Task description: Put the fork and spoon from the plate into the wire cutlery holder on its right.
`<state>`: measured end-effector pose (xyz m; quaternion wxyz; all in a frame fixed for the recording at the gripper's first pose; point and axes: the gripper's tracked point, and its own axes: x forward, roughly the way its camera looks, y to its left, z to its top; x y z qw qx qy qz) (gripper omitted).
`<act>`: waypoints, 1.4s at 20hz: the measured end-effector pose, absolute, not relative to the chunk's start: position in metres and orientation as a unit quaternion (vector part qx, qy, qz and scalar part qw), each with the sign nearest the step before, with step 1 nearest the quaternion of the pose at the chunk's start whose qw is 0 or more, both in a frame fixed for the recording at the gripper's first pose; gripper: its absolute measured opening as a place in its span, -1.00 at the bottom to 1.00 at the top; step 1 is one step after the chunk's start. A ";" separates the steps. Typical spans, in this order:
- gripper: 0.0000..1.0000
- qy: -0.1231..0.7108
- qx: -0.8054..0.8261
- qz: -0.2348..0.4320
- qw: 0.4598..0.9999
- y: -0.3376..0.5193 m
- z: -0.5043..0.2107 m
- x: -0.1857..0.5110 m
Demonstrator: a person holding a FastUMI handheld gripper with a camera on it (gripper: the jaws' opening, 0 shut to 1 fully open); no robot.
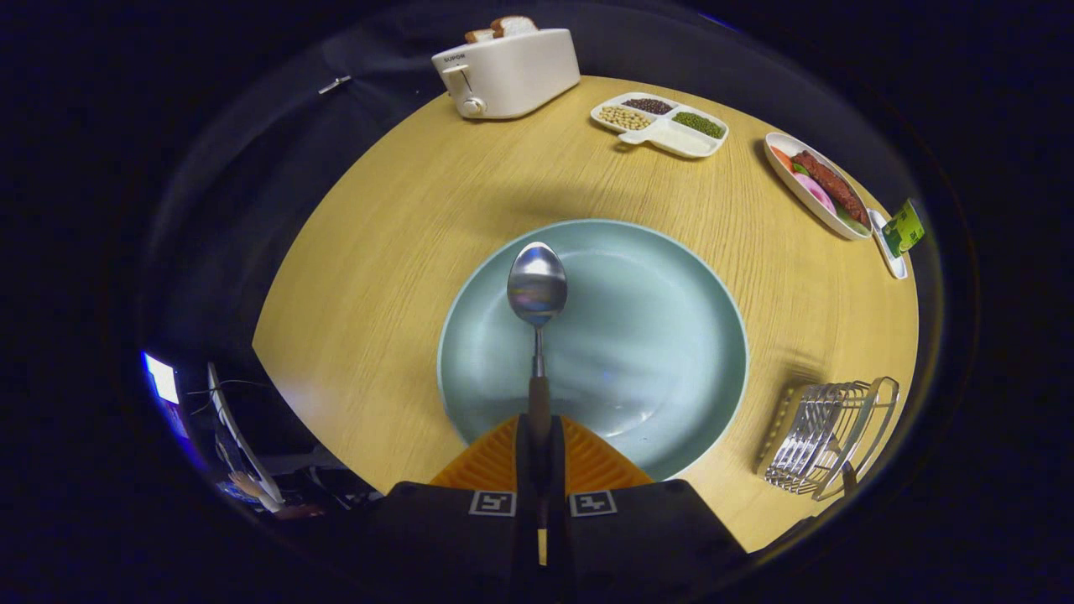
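Spoon (537, 289) pinched by its dark handle between the tongs (537, 457), bowl end out ahead over the blue plate (671, 394). Wire holder (826, 440) off to the right on the tabletop (403, 252), well apart. Fork not spotted. Thin grip near the handle end: could swing or slip out on the way. Could bump the holder's wires and tip it.

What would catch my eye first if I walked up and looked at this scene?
Most likely the spoon, clamped by its handle between the fingers of the gripper and held out over a pale blue-green plate on the round wooden table. Next, the white toaster with bread in its slots at the table's far side, and the wire cutlery holder to the plate's right.
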<state>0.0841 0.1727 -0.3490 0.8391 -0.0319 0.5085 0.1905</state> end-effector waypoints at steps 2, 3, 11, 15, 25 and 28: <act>-0.83 0.498 -0.028 0.196 0.844 0.166 -0.330 0.083; -0.83 0.494 -0.027 0.202 0.845 0.161 -0.319 0.082; -0.83 0.518 -0.043 0.210 0.828 0.051 -0.244 0.045; -0.83 0.561 -0.083 0.171 0.805 -0.029 -0.235 0.027; -0.84 0.709 -0.133 0.124 0.681 -0.098 -0.262 0.021; -0.84 0.740 -0.141 0.120 0.646 -0.091 -0.268 0.025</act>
